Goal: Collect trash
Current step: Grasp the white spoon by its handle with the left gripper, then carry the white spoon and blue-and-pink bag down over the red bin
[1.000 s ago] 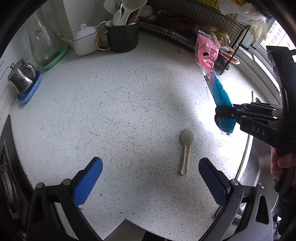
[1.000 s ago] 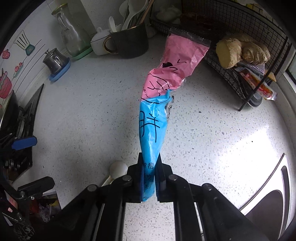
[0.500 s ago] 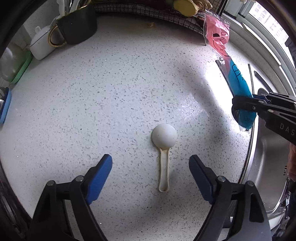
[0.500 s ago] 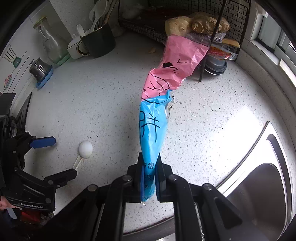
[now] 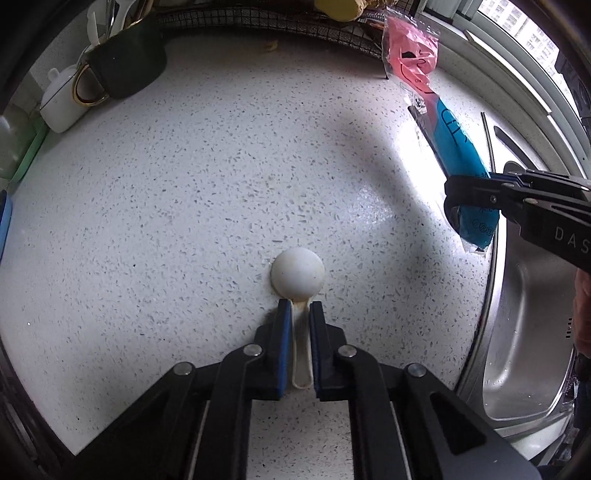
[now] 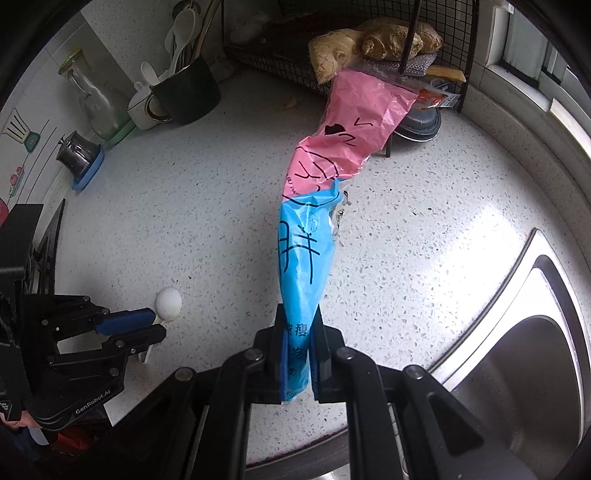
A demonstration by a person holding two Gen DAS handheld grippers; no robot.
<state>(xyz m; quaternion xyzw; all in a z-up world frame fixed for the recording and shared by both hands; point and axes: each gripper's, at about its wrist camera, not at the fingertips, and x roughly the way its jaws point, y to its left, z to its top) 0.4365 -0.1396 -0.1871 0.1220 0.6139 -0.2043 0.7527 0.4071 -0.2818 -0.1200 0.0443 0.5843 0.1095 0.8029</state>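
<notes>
Far left of the left gripper (image 5: pixel 300 314) stand a white pot (image 5: pixel 61 107) and dark mug (image 5: pixel 125 62). Its jaws pinch the handle of a white spoon (image 5: pixel 297 273) lying flat on the counter (image 5: pixel 166 203). Rightward, the right gripper (image 6: pixel 298 325) clamps a pink-and-blue wrapper (image 6: pixel 306 254) — raised, beside the sink (image 6: pixel 524 373), wire rack (image 6: pixel 436 22) beyond.

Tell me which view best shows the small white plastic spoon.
Left wrist: the small white plastic spoon lies centred, its handle between the left gripper fingers. Right wrist shows only its bowl at the edge, handle mostly hidden.
</notes>
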